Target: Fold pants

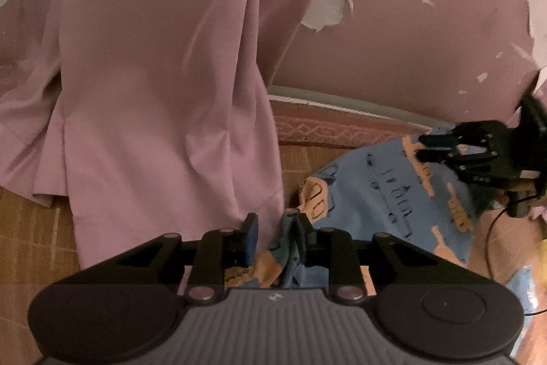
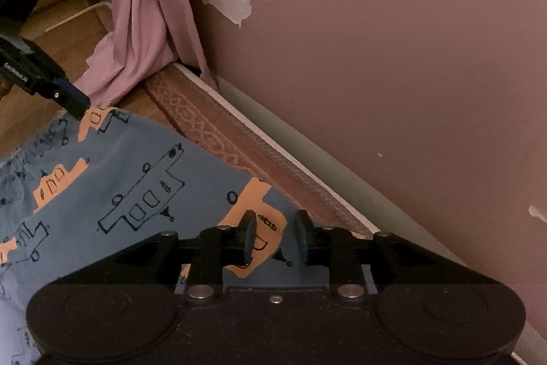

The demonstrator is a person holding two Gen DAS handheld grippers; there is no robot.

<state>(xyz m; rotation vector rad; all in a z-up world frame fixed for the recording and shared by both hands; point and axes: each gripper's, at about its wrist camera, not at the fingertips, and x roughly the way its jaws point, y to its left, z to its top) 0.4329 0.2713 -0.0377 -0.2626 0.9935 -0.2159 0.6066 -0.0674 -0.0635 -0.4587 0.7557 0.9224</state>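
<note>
Pants: blue, printed with orange shapes, spread on the floor by the wall's skirting edge.
Left gripper: jaws narrowed, blue fabric bunched between them.
Right gripper: jaws apart, empty, over the pants' edge.
Pink cloth: hangs beside.

Two low tong-mounted fisheyes, close over the shared blue pants, facing wallward.

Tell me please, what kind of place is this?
Probably a room in a home, on the floor by a wall: peeling pink wall, a patterned skirting strip, a hanging pink cloth, and blue printed pants spread on brown flooring.
</note>
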